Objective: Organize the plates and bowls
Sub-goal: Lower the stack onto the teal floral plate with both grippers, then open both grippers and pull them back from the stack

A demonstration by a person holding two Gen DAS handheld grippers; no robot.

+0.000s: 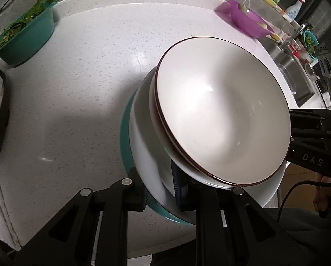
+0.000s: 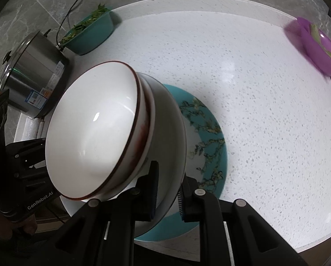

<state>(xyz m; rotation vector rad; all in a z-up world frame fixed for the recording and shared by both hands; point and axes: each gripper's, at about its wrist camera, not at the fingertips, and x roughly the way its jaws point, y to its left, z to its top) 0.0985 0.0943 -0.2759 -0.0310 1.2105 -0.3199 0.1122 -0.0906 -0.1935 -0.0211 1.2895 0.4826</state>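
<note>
A brown-rimmed cream bowl (image 1: 223,110) (image 2: 87,128) sits nested on a second one inside a large white bowl (image 1: 147,155) (image 2: 167,133). My left gripper (image 1: 162,196) is shut on the white bowl's near rim. From the opposite side my right gripper (image 2: 167,197) is shut on the same rim, and its body (image 1: 309,137) shows at the right edge of the left wrist view. The stack hangs tilted over a teal plate with a branch pattern (image 2: 209,133) (image 1: 124,133) lying on the table. Whether the stack touches the plate I cannot tell.
On the round white speckled table (image 1: 76,110) (image 2: 265,133), a teal bowl of greens (image 1: 28,37) (image 2: 90,35) stands at the far left and a purple bowl (image 1: 247,20) (image 2: 318,46) at the far right. A steel pot (image 2: 32,75) stands left. A sink (image 1: 294,62) lies beyond.
</note>
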